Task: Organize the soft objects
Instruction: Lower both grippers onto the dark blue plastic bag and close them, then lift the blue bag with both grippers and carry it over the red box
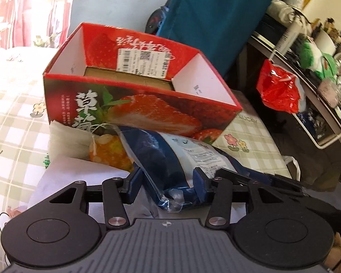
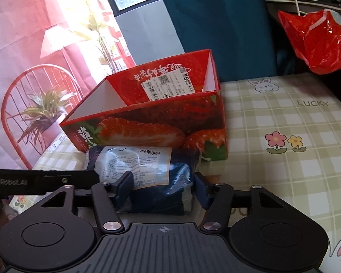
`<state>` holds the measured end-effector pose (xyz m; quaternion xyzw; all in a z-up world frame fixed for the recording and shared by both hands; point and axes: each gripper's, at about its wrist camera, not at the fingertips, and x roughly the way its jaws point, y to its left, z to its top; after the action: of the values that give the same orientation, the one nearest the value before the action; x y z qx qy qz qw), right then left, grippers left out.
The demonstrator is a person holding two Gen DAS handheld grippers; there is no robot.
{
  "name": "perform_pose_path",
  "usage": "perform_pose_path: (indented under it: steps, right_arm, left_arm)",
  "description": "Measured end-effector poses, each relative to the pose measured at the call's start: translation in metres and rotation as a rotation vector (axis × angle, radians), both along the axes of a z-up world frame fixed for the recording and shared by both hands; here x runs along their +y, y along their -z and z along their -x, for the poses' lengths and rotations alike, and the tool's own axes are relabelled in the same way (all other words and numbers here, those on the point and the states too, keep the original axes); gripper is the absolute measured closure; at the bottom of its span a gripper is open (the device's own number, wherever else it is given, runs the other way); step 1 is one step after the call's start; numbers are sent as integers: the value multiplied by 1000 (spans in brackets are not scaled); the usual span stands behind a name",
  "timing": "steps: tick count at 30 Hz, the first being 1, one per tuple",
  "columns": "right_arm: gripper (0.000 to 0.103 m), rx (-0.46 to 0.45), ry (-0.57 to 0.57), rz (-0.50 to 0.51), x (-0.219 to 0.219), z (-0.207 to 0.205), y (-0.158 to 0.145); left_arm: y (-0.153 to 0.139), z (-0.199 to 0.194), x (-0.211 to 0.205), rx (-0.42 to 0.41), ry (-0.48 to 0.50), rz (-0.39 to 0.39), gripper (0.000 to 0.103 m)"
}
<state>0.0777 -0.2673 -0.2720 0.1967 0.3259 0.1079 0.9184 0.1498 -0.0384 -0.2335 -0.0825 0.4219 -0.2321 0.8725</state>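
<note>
Left wrist view: white folded cloth and orange pouch at left, then clear bag of navy fabric on the checked sheet, just in front of the strawberry box. Left gripper pinches one end of the bag; right gripper pinches the other.

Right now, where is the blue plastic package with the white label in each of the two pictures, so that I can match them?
Left wrist view: the blue plastic package lies at lower centre, slanting from the box's front down between the left gripper's fingers.
Right wrist view: the package is at lower centre, in front of the box, between the right gripper's fingers.
Shared landmark: the red strawberry box just behind it.
</note>
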Motion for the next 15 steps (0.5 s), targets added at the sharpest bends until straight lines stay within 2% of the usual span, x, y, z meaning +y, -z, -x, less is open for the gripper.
perform_pose_path:
  steps: [2,7,9,10,11,13,15]
  right_arm:
    - [59,0,-10,2,1,-1,0]
    - [58,20,-29,17,2,-12,2]
    - [59,30,-28,5,0,-15,3]
    - [63,28,-26,8,0,-14,2]
    - [71,19,-23,19,1,-11,-1]
    - [83,-4,-21,41,1,-6,-8]
    - [87,-23,-19,35,-2,-3,-15]
  left_arm:
    - [3,-5,3,25,-22,21,50]
    - [7,-15,1,59,-34,46,48]
    - [5,-15,-3,51,-14,28,57]
    - [2,-14,-5,35,-8,6,64]
    - [-1,-12,-7,15,-4,-15,68]
    - [-6,-10,-5,-5,2,-12,73]
    - [-8,-9,2,-7,-3,22,74]
